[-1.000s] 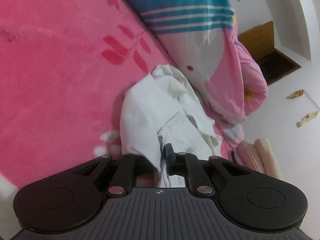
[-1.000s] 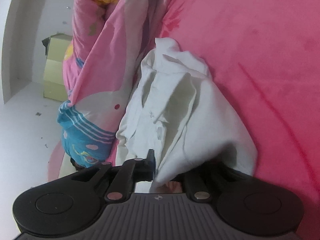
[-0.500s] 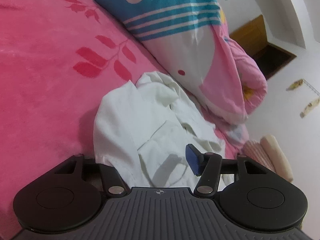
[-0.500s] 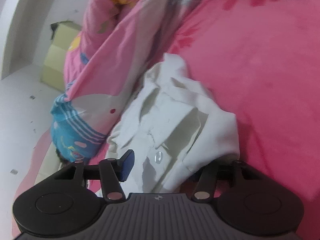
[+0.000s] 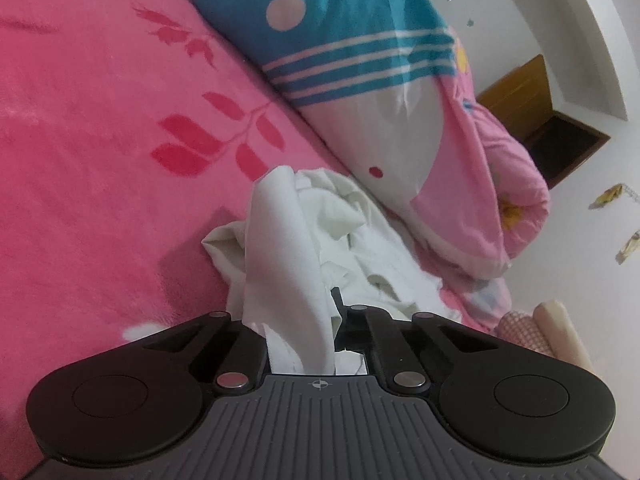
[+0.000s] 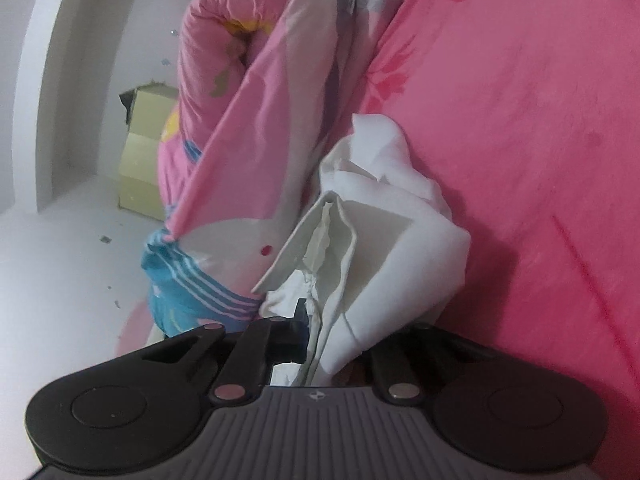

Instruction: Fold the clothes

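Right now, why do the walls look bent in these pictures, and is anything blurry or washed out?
Left wrist view: the fisheye lens bows the wall edge at the right, the white shirt looks nearly washed out, and it throws a soft shadow on the pink blanket. Right wrist view: the same bending curves the white wall at the left, the picture is slightly soft, and the blanket darkens toward the corners.
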